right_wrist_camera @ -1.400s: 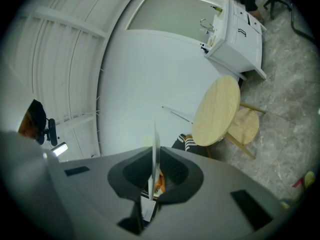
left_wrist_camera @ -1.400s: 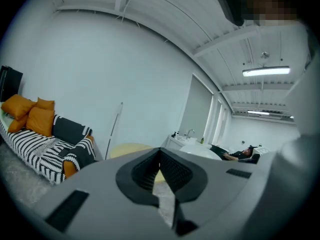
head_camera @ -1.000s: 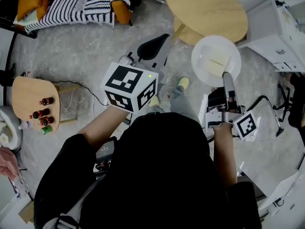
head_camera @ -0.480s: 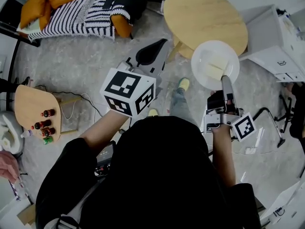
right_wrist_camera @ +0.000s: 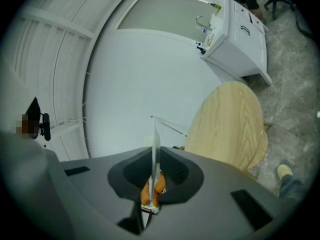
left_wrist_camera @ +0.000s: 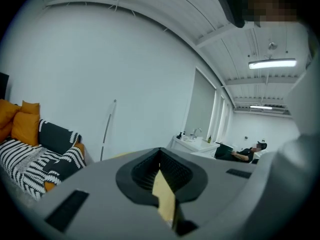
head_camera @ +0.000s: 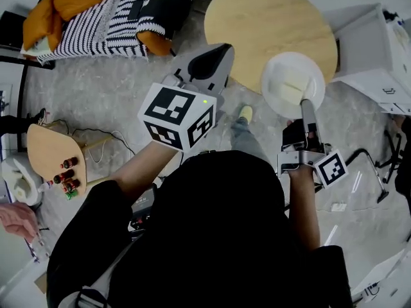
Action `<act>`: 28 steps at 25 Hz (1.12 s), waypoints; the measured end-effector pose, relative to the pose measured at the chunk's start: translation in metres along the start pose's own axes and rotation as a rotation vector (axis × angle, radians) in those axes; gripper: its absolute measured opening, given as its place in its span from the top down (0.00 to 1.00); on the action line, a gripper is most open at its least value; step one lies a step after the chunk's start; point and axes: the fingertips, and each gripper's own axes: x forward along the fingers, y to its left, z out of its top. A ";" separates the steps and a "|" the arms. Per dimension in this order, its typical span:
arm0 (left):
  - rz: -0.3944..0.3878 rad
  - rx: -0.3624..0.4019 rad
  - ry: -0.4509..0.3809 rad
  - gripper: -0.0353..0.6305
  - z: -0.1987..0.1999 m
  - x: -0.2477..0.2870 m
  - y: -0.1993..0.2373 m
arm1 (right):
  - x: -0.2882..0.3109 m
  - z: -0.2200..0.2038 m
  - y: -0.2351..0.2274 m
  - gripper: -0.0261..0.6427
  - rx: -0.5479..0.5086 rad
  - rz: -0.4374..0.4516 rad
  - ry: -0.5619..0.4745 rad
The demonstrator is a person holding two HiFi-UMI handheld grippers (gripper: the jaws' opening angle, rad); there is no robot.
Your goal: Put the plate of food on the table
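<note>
A white plate (head_camera: 293, 84) carrying pale food hangs over the near edge of the round wooden table (head_camera: 270, 21). My right gripper (head_camera: 307, 103) is shut on the plate's near rim. In the right gripper view the plate (right_wrist_camera: 154, 144) shows edge-on as a thin upright line pinched in the right gripper (right_wrist_camera: 152, 178), and the table (right_wrist_camera: 230, 124) lies beyond to the right. My left gripper (head_camera: 207, 63), under its marker cube, is held in the air left of the plate. The left gripper (left_wrist_camera: 161, 184) is shut with nothing in it.
A sofa with a striped blanket and orange cushions (head_camera: 109, 11) stands at the far left. A small wooden side table (head_camera: 48, 156) bearing small bottles is at the left, a white cabinet (head_camera: 376, 50) to the right. My shoe (head_camera: 244, 113) rests on the grey floor below the plate.
The table has come nearer in the head view, and the plate now overlaps its near edge. Both grippers keep their hold and pose.
</note>
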 end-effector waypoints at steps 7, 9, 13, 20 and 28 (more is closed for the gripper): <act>0.012 0.021 0.010 0.94 0.024 0.084 0.011 | 0.059 0.046 -0.022 0.92 0.010 0.015 0.062; 0.024 0.019 0.018 0.94 0.027 0.101 0.015 | 0.071 0.055 -0.027 0.92 0.023 0.016 0.070; 0.053 0.018 0.044 0.94 0.028 0.127 0.028 | 0.096 0.065 -0.038 0.92 0.036 0.018 0.102; 0.116 0.003 0.067 0.94 0.030 0.161 0.047 | 0.125 0.081 -0.066 0.92 0.078 -0.013 0.143; 0.174 -0.027 0.069 0.94 0.033 0.182 0.062 | 0.150 0.084 -0.088 0.92 0.093 -0.043 0.209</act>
